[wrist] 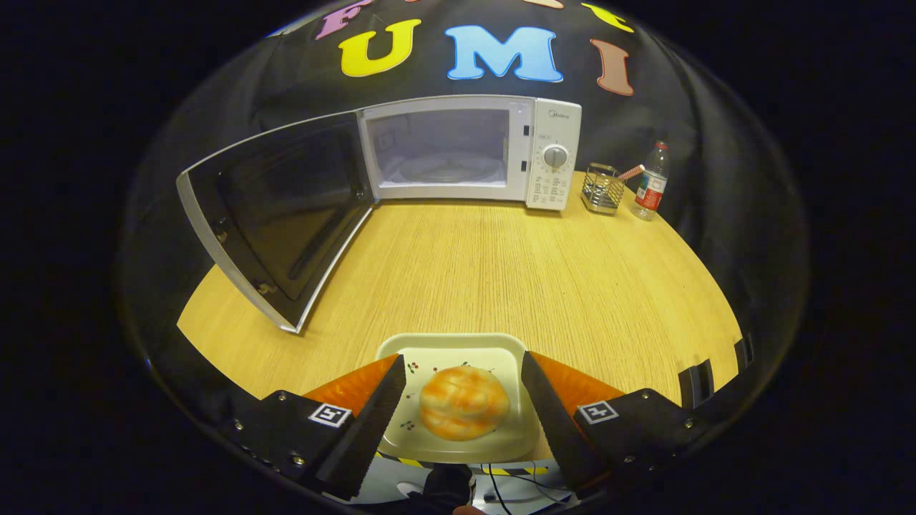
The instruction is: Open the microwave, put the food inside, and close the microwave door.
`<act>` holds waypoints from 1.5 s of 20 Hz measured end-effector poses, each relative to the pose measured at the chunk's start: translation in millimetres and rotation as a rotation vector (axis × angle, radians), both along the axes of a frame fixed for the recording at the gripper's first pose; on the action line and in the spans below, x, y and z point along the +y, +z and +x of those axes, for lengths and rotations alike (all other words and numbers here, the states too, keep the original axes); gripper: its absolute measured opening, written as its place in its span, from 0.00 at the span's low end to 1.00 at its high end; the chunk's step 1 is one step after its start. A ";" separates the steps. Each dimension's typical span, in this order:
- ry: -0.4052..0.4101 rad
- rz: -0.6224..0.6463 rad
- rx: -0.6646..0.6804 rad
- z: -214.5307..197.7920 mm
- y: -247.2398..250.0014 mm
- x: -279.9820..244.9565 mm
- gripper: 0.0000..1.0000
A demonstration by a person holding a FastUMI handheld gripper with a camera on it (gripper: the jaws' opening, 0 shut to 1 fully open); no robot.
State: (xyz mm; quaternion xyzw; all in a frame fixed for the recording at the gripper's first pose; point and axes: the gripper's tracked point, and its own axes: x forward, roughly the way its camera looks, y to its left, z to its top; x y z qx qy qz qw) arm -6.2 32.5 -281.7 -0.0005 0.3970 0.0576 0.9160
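The gripper view is taken up nearest by the gripper (458,400), whose two fingers are spread wide to either side of one plate (494,350); whether the plate's edges are actually touched cannot be told. One bun (464,411) is seen lying on the plate, between the fingers. The plate rests at the near edge of the wooden table (501,272). Farther off, one microwave (469,150) is stood at the back, its door (275,214) already swung fully open to the side and its chamber bare. The loading step is judged to be in hand: the plate must next be gripped, lifted level and carried across into the chamber. Beside the microwave, one wire holder (601,189) and one bottle (651,182) are counted.
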 end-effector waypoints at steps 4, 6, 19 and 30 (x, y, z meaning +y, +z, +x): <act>-0.005 0.042 0.066 -6.4 -14.8 1.0 0.99; 0.001 0.048 0.091 -8.0 -21.5 2.8 0.99; -0.013 0.057 0.100 -6.0 -27.1 2.6 0.78; -0.039 0.193 -0.048 66.8 49.0 29.6 0.78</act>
